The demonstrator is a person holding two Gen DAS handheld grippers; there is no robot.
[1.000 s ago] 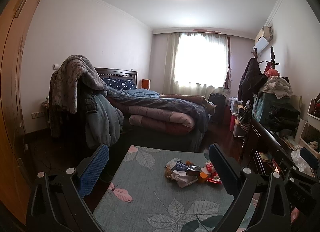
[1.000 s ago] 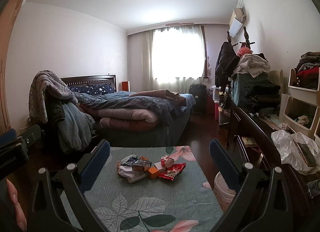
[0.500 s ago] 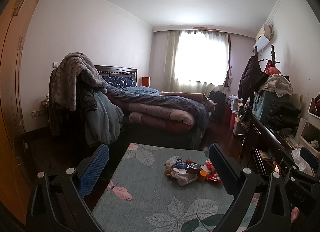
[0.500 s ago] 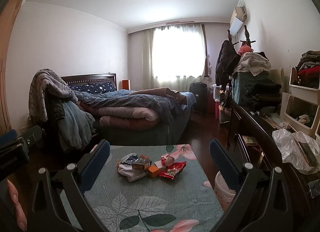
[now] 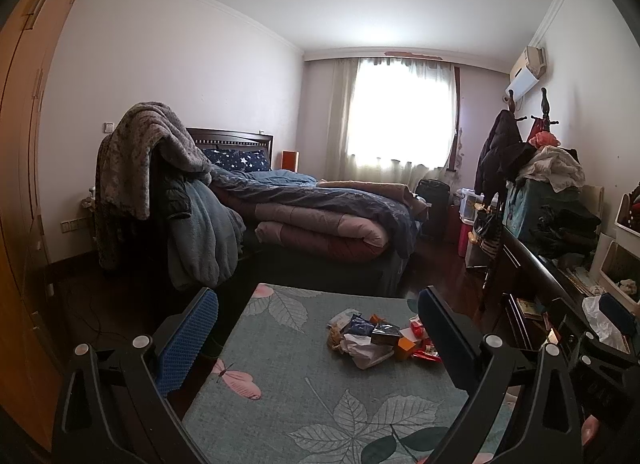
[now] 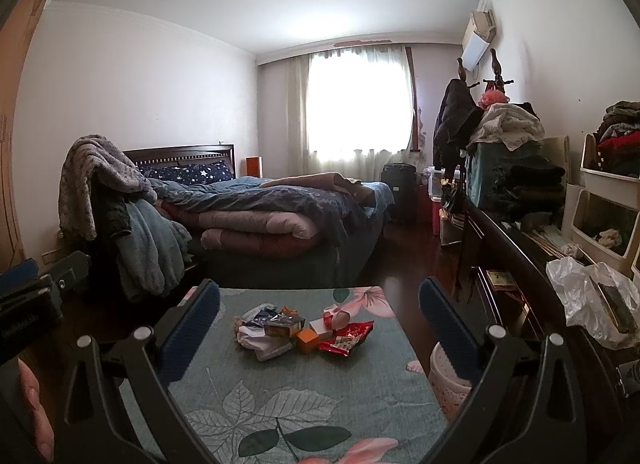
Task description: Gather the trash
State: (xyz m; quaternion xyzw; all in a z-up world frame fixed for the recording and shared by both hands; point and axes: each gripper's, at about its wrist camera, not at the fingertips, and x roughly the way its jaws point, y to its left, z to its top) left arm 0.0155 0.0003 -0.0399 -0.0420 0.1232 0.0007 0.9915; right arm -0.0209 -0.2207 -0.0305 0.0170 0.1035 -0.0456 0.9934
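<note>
A small pile of trash (image 5: 374, 338) lies on a grey-green leaf-patterned rug (image 5: 280, 392): crumpled white paper, dark wrappers, an orange box and a red packet. It also shows in the right wrist view (image 6: 300, 330), with the red packet (image 6: 348, 338) at its right. My left gripper (image 5: 316, 320) is open and empty, held above the rug short of the pile. My right gripper (image 6: 320, 314) is open and empty, also short of the pile. A pale speckled bin (image 6: 450, 378) stands at the rug's right edge.
A bed (image 5: 320, 220) with heaped quilts stands beyond the rug. A chair draped with blankets (image 5: 160, 184) is at the left. A dark dresser (image 6: 516, 264) with a plastic bag (image 6: 588, 300) and piled clothes lines the right wall. A wardrobe (image 5: 24, 184) fills the left.
Both views have tilted slightly upward and drifted; the trash pile sits a little lower in the frames. Both grippers stay open and empty.
</note>
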